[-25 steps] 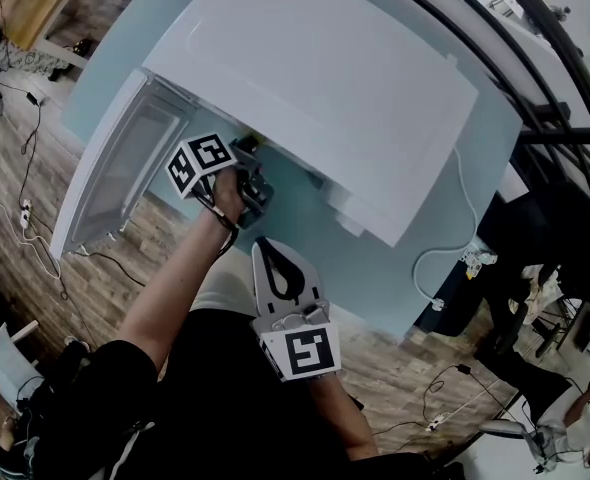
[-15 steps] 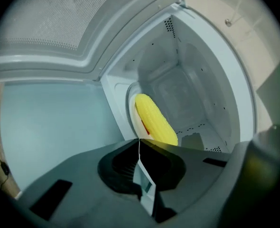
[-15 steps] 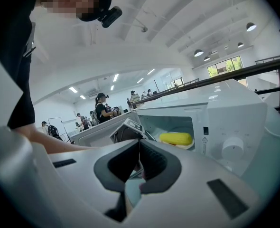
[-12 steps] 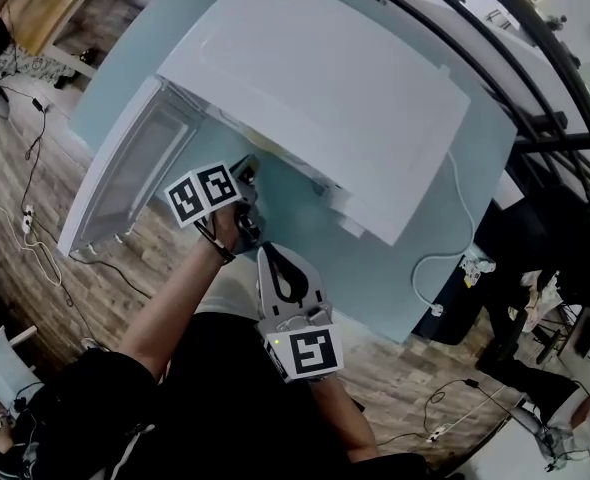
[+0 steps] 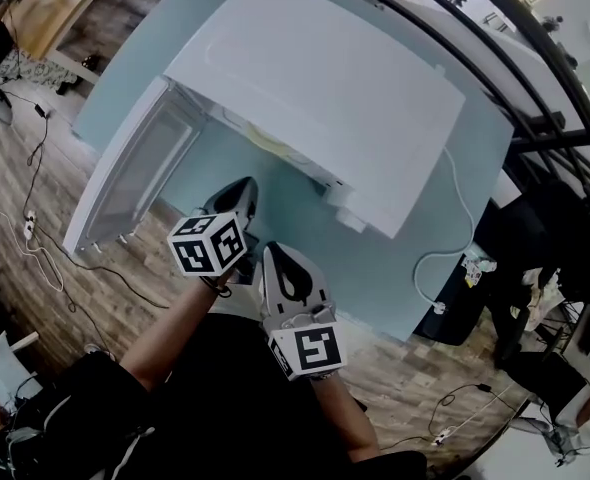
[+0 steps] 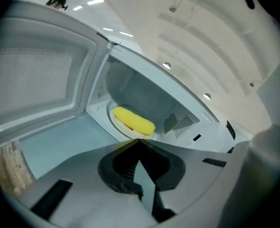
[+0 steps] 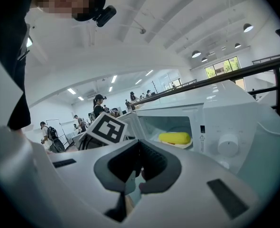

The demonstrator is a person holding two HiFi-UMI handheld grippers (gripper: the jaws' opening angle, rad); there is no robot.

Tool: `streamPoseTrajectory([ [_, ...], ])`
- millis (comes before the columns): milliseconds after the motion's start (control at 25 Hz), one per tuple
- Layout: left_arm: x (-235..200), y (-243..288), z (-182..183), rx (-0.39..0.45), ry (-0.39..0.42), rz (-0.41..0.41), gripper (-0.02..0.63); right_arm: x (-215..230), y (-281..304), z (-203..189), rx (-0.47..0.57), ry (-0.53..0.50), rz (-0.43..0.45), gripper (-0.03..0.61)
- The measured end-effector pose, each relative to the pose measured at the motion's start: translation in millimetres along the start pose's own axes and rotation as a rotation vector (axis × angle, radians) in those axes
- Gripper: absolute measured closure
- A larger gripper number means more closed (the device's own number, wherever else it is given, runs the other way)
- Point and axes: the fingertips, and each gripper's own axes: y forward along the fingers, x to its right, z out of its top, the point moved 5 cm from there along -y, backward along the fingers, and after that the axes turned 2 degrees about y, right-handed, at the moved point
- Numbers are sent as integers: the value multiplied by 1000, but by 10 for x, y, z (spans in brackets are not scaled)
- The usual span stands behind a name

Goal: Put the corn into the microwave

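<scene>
The yellow corn (image 6: 133, 120) lies on a plate inside the white microwave (image 5: 315, 88), whose door (image 5: 125, 168) hangs open to the left. In the right gripper view the corn (image 7: 174, 137) shows in the lit cavity. My left gripper (image 5: 243, 186) is shut and empty, and it hovers just outside the opening, with its tips (image 6: 139, 141) below the corn. My right gripper (image 5: 271, 251) is also shut with nothing in it. It is held close to my body, behind the left gripper's marker cube (image 7: 107, 128).
The microwave stands on a light blue table (image 5: 395, 258). A white cord (image 5: 445, 258) trails off its right side. Cables lie on the wooden floor (image 5: 35, 218) at the left. Black railings (image 5: 535, 68) run along the right. People stand far off in the right gripper view.
The left gripper has drawn back out of the microwave opening toward my body, risen and rolled, and its marker cube now faces the head camera. The right gripper has stayed put.
</scene>
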Motion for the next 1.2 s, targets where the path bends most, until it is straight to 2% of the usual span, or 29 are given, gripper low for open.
streamPoseTrajectory([
  [400, 348, -626, 12, 120, 294, -87, 611, 20, -147, 6, 10, 8, -30, 568],
  [960, 549, -1248, 37, 205, 442, -123, 611, 0, -347, 145, 43, 3, -40, 568],
  [1200, 692, -1386, 107, 241, 460, -148, 611, -39, -447, 255, 84, -12, -42, 568],
])
